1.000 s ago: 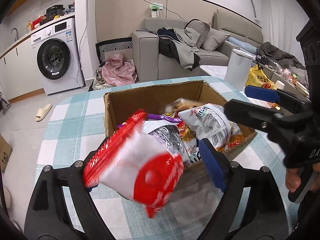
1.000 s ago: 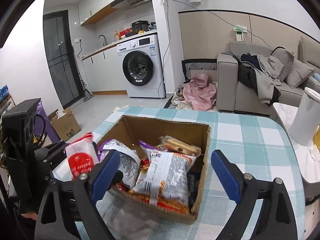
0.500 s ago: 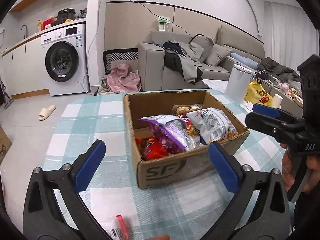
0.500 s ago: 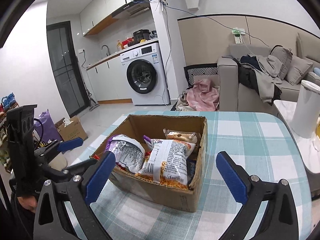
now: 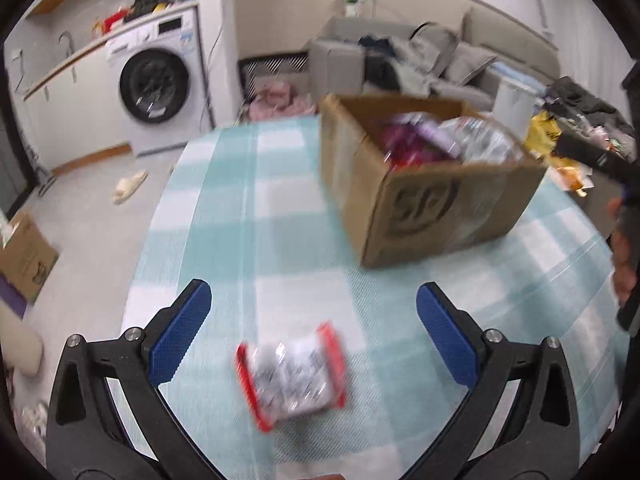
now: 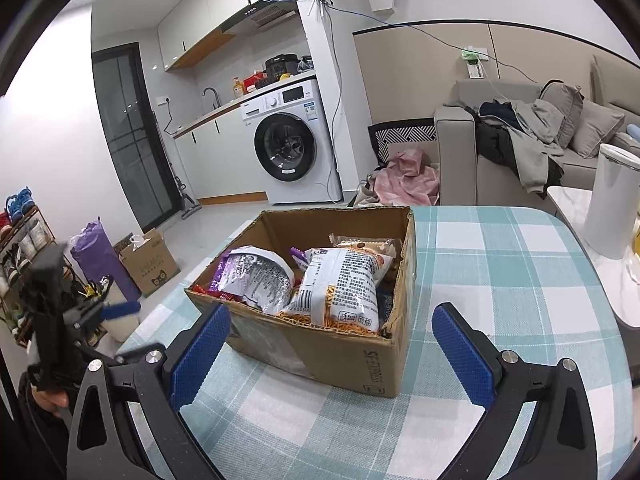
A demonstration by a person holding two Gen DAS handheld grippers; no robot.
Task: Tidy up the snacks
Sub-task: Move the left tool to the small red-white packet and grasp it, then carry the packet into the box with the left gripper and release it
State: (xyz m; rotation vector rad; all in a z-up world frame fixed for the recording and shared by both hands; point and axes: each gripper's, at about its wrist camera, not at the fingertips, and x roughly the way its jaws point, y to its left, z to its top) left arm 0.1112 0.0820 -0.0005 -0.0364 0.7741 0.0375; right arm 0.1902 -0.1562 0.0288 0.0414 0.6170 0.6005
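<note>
Your checked tablecloth [image 6: 500, 264] fills the scene, teal and white, and the cardboard box [image 6: 340, 356] sits on it, packed with snacks. In there: a big white noodle bag [image 6: 344, 284] leaning upright, a purple-and-silver bag [image 6: 256, 276] just left of it, and a tan wrapped bar [image 6: 366, 246] at the back. Your right gripper [image 6: 330, 356] is spread wide, empty, facing the box's near corner. Your left gripper [image 5: 310, 334] is spread wide too, gripping nothing, and the small red-edged white packet [image 5: 292, 372] lies flat on the cloth between its blue pads [image 5: 180, 334], blurred, touching neither.
</note>
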